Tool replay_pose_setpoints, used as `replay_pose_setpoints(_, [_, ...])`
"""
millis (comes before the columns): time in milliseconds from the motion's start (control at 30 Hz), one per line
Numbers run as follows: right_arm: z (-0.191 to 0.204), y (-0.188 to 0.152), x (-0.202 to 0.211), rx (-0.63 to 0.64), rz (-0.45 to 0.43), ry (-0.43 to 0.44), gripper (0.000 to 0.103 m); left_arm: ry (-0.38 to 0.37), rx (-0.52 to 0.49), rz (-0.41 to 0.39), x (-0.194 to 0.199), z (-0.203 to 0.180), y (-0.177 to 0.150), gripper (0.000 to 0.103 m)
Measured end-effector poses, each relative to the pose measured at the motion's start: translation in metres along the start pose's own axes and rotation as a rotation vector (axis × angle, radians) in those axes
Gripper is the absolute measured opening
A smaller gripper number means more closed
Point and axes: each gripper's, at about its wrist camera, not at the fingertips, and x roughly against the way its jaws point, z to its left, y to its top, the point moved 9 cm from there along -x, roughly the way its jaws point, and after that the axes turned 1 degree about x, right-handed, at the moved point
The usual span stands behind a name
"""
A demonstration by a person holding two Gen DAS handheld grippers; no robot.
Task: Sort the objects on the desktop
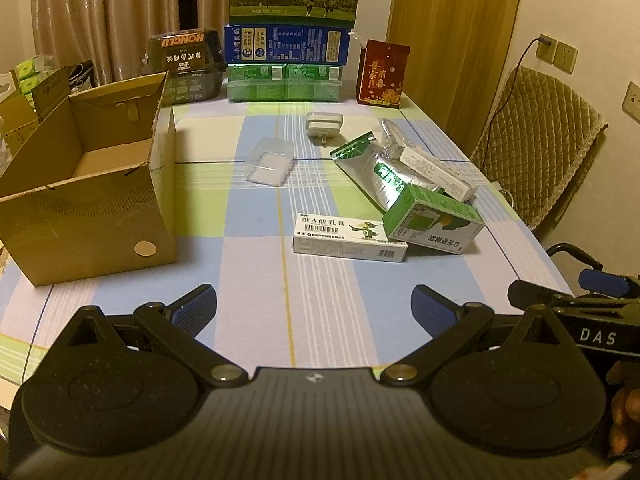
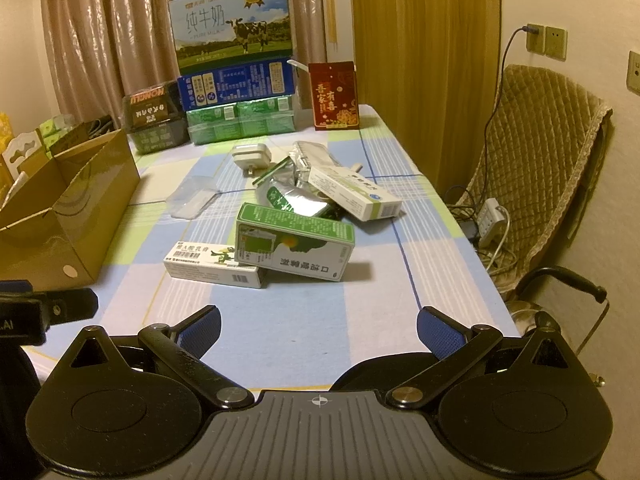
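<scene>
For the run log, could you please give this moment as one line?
left gripper open, empty | right gripper open, empty | cardboard box empty | small boxes loose on table

This is a room in a home, lit by warm lamplight. A table wears a checked pastel cloth, with shiny beige curtains drawn behind it and a wooden door beside them. A chair with a quilted cover stands by the wall under plugged-in sockets. Household goods sit at the table's far edge: a milk carton case and a red gift box.
</scene>
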Motion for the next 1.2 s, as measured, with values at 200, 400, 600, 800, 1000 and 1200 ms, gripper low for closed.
replay_pose_setpoints(200, [0.001, 0.002, 0.002, -0.001, 0.006, -0.002, 0.101, -0.005, -0.004, -0.012, 0.004, 0.000, 0.007, 0.102])
replay_pose_setpoints(400, [0.006, 0.024, 0.018, 0.034, 0.006, 0.026, 0.101, -0.017, -0.058, -0.018, 0.005, 0.003, 0.016, 0.102])
replay_pose_setpoints(600, [0.022, 0.075, 0.030, 0.297, -0.053, 0.091, 0.101, -0.042, -0.211, 0.009, -0.004, 0.006, 0.029, 0.102])
replay_pose_setpoints(800, [0.040, 0.086, 0.008, 0.773, -0.090, 0.209, 0.101, -0.122, -0.468, 0.040, -0.026, -0.007, 0.043, 0.102])
replay_pose_setpoints(1000, [0.046, 0.051, -0.035, 1.092, 0.033, 0.351, 0.101, -0.195, -0.728, 0.065, -0.057, -0.021, 0.053, 0.102])
replay_pose_setpoints(1200, [0.041, 0.031, -0.084, 1.270, 0.120, 0.374, 0.101, -0.286, -0.947, 0.109, -0.099, -0.031, 0.046, 0.102])
